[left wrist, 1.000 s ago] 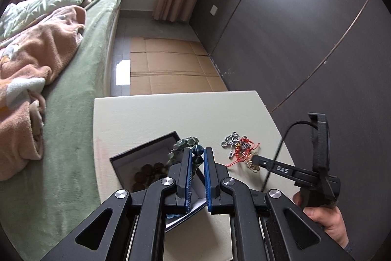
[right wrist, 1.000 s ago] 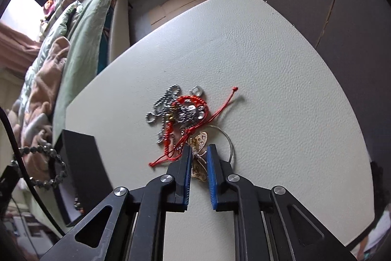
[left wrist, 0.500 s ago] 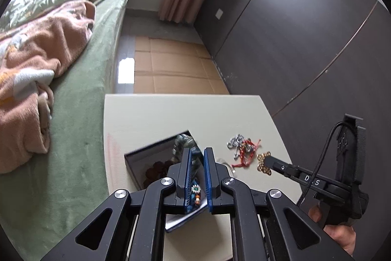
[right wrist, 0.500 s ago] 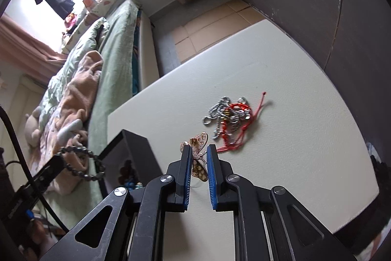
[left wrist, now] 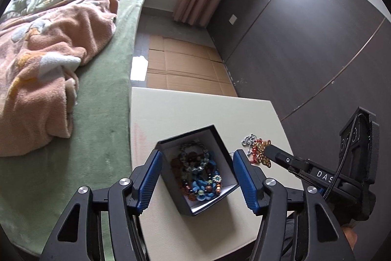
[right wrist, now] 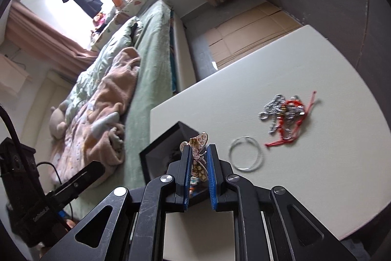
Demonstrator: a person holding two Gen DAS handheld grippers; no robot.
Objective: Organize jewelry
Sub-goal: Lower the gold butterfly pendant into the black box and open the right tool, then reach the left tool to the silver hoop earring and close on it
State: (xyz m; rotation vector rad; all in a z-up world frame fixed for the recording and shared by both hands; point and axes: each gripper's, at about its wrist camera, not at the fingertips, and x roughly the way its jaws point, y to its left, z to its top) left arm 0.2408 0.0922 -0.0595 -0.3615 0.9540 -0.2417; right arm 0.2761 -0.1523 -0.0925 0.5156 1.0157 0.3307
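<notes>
A black jewelry box (left wrist: 221, 136) sits on the cream table (left wrist: 195, 109), holding several beaded bracelets (left wrist: 200, 173). My left gripper (left wrist: 196, 175) is open and empty above the box. My right gripper (right wrist: 198, 158) is shut on a gold butterfly piece (right wrist: 199, 151), held just right of the box (right wrist: 158, 153); it also shows in the left wrist view (left wrist: 262, 152). A silver chain tangled with a red cord (right wrist: 284, 116) and a thin silver ring (right wrist: 246, 157) lie on the table.
A bed with a green sheet (left wrist: 102, 114) and a pink blanket (left wrist: 48, 65) runs along the table's left edge. A dark wall (left wrist: 305, 40) stands to the right. Cardboard (left wrist: 183, 65) covers the floor beyond the table.
My left gripper opened and dropped the dark beaded bracelet into the box. My right gripper lifted the butterfly piece off the pile and carried it left toward the box.
</notes>
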